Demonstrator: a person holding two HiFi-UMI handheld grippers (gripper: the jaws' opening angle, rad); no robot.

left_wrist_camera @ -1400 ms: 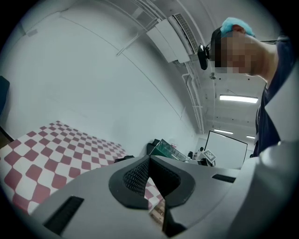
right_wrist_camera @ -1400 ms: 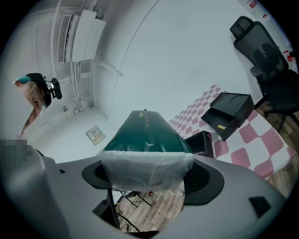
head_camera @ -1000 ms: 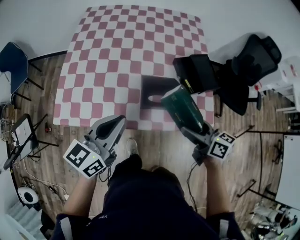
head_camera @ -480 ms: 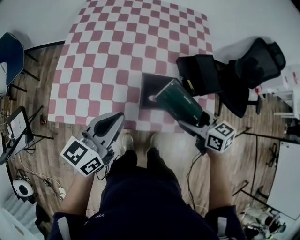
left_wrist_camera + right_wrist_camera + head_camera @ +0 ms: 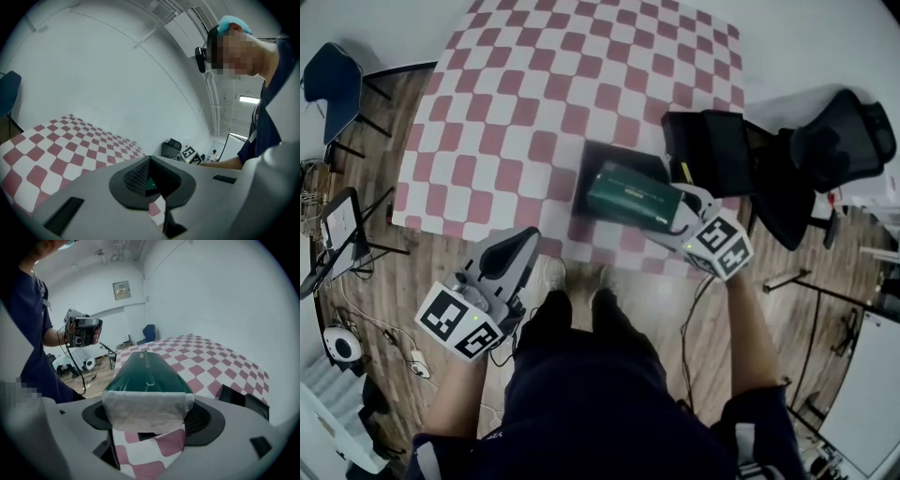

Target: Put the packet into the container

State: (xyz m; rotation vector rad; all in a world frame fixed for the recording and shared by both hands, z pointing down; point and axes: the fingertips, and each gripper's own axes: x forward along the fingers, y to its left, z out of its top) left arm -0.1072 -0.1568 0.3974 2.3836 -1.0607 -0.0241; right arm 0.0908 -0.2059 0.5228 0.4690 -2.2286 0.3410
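A dark green packet (image 5: 633, 195) with a white sealed end lies nearly flat over the black container (image 5: 602, 157), which sits near the front edge of the checkered table (image 5: 534, 94). My right gripper (image 5: 675, 214) is shut on the packet's white end (image 5: 145, 411), and the green body (image 5: 145, 373) stretches away from the jaws. I cannot tell whether the packet touches the container's floor. My left gripper (image 5: 520, 242) hovers off the table's front edge, over the floor. It is shut (image 5: 150, 176) and holds nothing.
A black case (image 5: 708, 150) stands just right of the container at the table's edge. A black office chair (image 5: 839, 141) is further right. A blue chair (image 5: 333, 80) and a tablet on a stand (image 5: 337, 239) are on the wooden floor at the left.
My right gripper has swung the packet from tilted up beside the container down to lying almost flat over it. The left gripper has barely moved.
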